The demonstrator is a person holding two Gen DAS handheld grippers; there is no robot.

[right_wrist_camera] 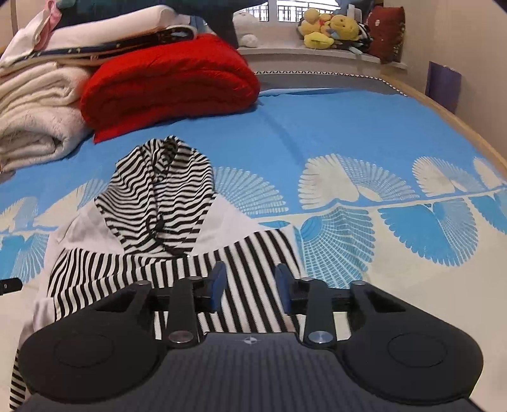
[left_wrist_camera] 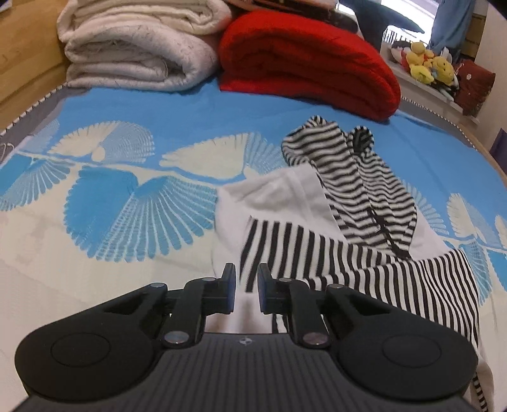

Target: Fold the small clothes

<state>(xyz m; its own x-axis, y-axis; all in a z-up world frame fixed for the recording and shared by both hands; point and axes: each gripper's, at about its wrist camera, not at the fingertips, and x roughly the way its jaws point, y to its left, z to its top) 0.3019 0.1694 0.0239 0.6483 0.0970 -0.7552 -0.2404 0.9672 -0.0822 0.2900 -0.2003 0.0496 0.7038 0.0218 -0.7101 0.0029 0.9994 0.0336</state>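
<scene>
A small white garment with black-and-white striped sleeves and hood [left_wrist_camera: 348,222] lies on the blue patterned bed cover; it also shows in the right wrist view [right_wrist_camera: 158,206]. Its striped sleeves are folded across the body and the hood points to the far side. My left gripper [left_wrist_camera: 246,290] is open and empty, low over the garment's left edge. My right gripper [right_wrist_camera: 250,288] is open and empty, over the striped part at the garment's right side. The near hem is hidden under both grippers.
A folded red blanket [left_wrist_camera: 310,60] and folded white blankets [left_wrist_camera: 136,47] lie at the far edge of the bed. A ledge with plush toys [right_wrist_camera: 332,28] stands beyond. The bed's wooden rim [right_wrist_camera: 459,126] runs along the right.
</scene>
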